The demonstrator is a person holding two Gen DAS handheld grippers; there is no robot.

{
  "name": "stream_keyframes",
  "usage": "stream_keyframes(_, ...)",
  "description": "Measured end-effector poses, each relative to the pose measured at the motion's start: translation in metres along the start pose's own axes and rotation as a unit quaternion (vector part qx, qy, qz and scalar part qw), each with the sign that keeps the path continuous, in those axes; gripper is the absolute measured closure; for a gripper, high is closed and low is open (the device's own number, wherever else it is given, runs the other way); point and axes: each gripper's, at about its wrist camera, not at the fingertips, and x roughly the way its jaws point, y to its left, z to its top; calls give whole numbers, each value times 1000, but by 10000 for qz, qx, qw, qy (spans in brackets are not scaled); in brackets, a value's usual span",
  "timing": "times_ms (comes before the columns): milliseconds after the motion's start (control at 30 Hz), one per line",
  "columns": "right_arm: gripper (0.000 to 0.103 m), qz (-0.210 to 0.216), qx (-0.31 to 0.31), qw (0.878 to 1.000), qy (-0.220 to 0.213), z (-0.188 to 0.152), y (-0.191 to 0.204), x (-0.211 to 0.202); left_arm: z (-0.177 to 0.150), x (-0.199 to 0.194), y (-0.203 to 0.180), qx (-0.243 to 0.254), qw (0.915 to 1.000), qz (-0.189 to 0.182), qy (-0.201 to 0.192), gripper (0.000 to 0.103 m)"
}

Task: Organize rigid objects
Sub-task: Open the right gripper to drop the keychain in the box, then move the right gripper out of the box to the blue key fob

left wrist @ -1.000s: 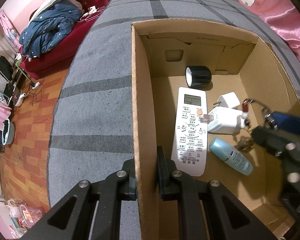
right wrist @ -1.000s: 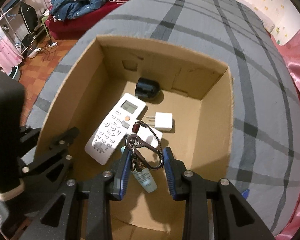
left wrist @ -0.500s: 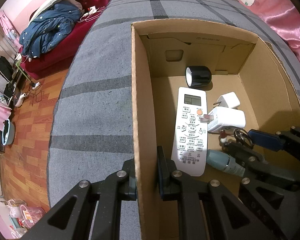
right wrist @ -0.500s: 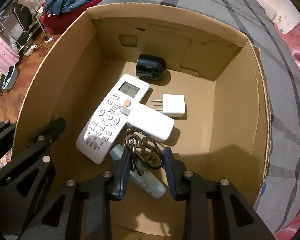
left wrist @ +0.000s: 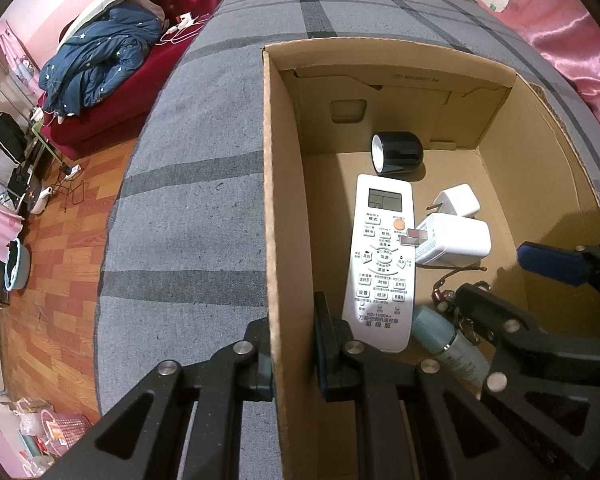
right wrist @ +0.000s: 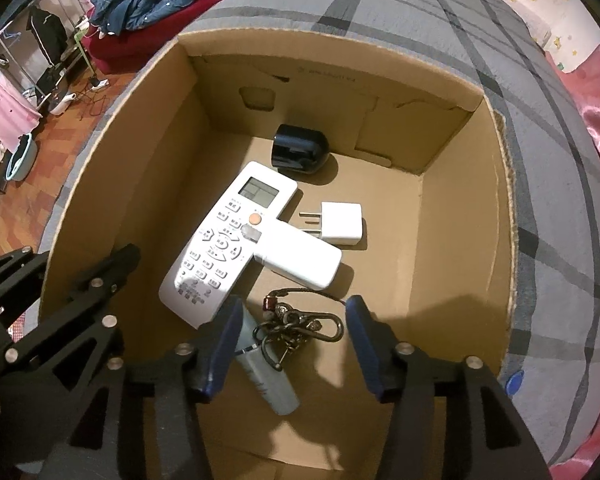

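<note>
An open cardboard box (right wrist: 460, 200) stands on the bed. My left gripper (left wrist: 292, 352) is shut on the box's left wall (left wrist: 284, 200). Inside the box lie a white remote (right wrist: 228, 240), a white oblong block (right wrist: 300, 258), a white plug adapter (right wrist: 342, 224), a black cylinder (right wrist: 300, 154) and a teal bottle (right wrist: 266, 376). A bunch of keys on a carabiner (right wrist: 300, 326) rests on the box floor and partly on the bottle. My right gripper (right wrist: 292, 320) hangs low over the keys with its jaws opening. The keys lie between the blue pads (right wrist: 360, 320), which do not touch them.
The box sits on a grey striped bedcover (left wrist: 188, 200). A red sofa with a blue jacket (left wrist: 100, 60) stands at the far left beside wooden floor. Pink satin fabric (left wrist: 572, 32) lies at the right. A small blue cap (right wrist: 514, 380) sits on the cover by the box.
My right gripper sank into the box with the keys, then spread its jaws, and the keys now lie on the box floor. The left gripper kept its hold on the wall.
</note>
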Motion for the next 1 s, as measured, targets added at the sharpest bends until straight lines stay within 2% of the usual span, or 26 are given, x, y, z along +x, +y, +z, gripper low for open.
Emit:
stream_keyframes(233,40,-48,-98,9998,-141,-1,-4,-18,0,0,0,-3,10000,-5,-2,89)
stream_keyframes(333,32,-37,-54,9997,-237,0,-9,-28,0,0,0,0,10000,0,1,89)
stream_keyframes(600,2,-43,144,9987,-495,4,-35,-59,-1,0,-1,9,10000,6,-1,89)
stream_keyframes(1000,0,-281,488,9958,-727,-5,-96,-91,-1,1,-2,16,10000,9,0,89)
